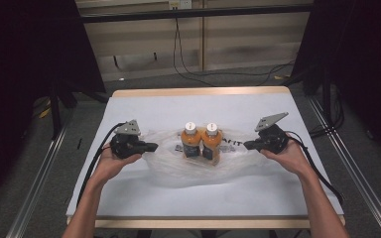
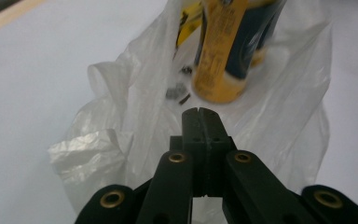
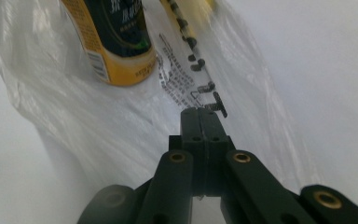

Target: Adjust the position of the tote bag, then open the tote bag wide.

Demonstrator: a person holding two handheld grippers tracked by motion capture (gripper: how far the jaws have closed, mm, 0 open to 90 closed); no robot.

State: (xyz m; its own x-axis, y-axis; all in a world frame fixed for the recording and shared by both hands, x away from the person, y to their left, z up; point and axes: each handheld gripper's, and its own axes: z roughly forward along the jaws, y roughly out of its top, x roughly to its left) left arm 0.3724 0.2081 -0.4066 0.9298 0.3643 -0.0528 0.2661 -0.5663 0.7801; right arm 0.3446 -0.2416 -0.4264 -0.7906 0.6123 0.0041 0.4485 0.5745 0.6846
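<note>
Standing on the white desk (image 1: 129, 193), two orange bottles (image 1: 201, 143) sit side by side inside a clear plastic bag (image 1: 178, 171). The left tongs (image 1: 151, 146) and right tongs (image 1: 248, 145) flank it, each with jaws pressed together, apparently pinching the bag's film at either end.
</note>
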